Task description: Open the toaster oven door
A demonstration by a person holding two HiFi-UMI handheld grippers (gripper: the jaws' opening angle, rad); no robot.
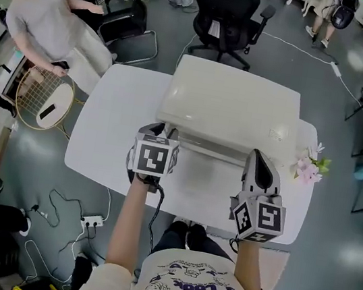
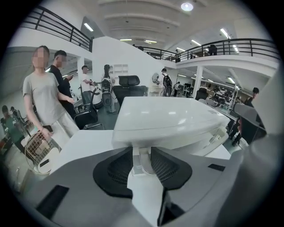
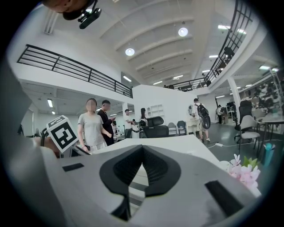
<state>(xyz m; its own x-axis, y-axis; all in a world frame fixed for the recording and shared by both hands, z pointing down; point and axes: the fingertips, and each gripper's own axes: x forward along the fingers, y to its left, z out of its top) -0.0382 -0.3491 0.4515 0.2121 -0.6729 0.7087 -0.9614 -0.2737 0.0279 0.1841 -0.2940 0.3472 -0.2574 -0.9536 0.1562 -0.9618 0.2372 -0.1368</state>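
On the white rounded counter (image 1: pixel 101 135), the cream-white boxy toaster oven (image 1: pixel 229 104) is sitting toward the far edge, with its front facing the person. Both hand-held grippers are reaching to that front from the near side.

The left hand-held gripper (image 1: pixel 163 131) is pressing up against the left end of the oven's front, just under the overhanging top. In the left gripper view its black ribbed pads (image 2: pixel 113 170) are closing on a narrow pale door handle (image 2: pixel 141 159), which is standing upright between them, so this hand-held gripper (image 2: pixel 142 153) is clamped on the handle. How far the door is swinging out cannot be made out.

The right hand-held gripper (image 1: pixel 258 154) is hovering near the right end of the oven's front, pointing at it. In its own view its jaws are meeting at the tips with nothing between them (image 3: pixel 142 148).

The left forearm (image 1: pixel 130 221) is stretching almost straight forward from the body. The right forearm (image 1: pixel 247 267) is running forward beside it, and that hand-held gripper's marker cube (image 1: pixel 262 218) is tilting back toward the person.

A small bunch of pink and white flowers (image 1: pixel 309 168) is lying on the counter, right of the oven.
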